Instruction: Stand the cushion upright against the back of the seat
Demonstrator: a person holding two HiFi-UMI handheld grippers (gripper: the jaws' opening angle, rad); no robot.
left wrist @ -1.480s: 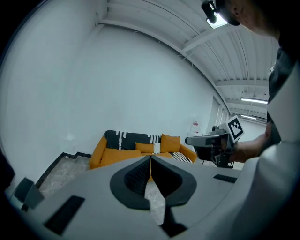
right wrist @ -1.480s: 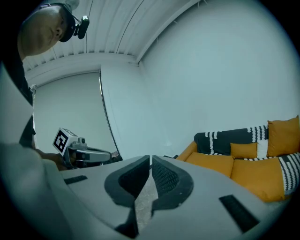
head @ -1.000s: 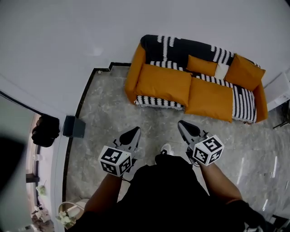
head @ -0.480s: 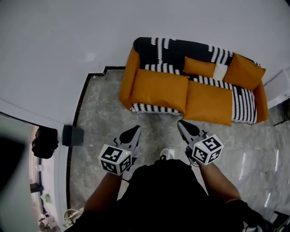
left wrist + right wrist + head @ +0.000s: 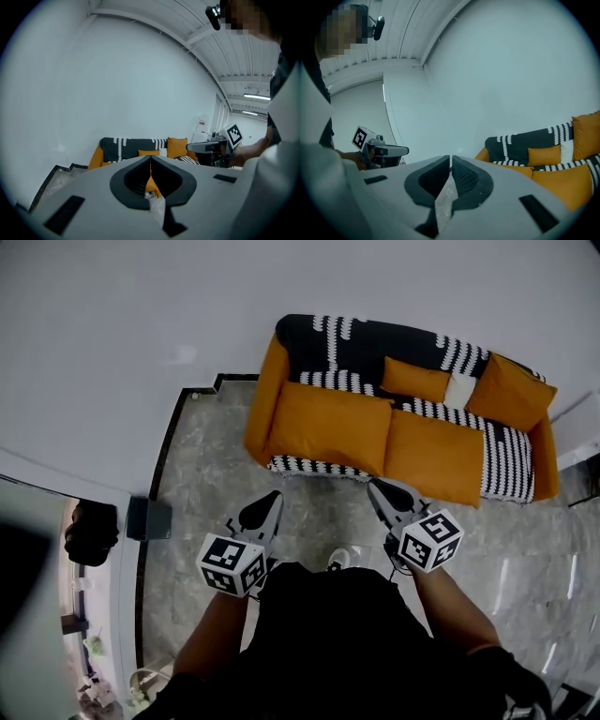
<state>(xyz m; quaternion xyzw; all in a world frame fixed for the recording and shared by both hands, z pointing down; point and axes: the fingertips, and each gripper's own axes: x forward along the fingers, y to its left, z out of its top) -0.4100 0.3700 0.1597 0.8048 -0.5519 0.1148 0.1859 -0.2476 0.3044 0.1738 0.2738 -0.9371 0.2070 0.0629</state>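
An orange sofa (image 5: 281, 362) with a black-and-white striped throw stands against the white wall. A small orange cushion (image 5: 415, 379) leans on the backrest, next to a white one (image 5: 458, 390). A bigger orange cushion (image 5: 506, 390) sits at the sofa's right end. Two large orange seat cushions (image 5: 328, 426) lie flat on the seat. My left gripper (image 5: 265, 505) and right gripper (image 5: 378, 488) are both shut and empty, held over the floor short of the sofa's front edge. The left gripper view shows the sofa (image 5: 122, 147) beyond my left gripper (image 5: 150, 159); the right gripper view shows the sofa (image 5: 534, 154) to the right of my right gripper (image 5: 450, 159).
Grey marble floor (image 5: 216, 474) with a black border strip (image 5: 173, 437) runs along the wall. A dark box (image 5: 150, 518) and a black object (image 5: 92, 531) sit at the left. A white cabinet (image 5: 579, 427) stands right of the sofa. The person's shoe (image 5: 342, 559) shows between the grippers.
Both grippers have moved forward toward the sofa, and the sofa's front edge now lies nearer to their tips. The jaws have stayed shut.
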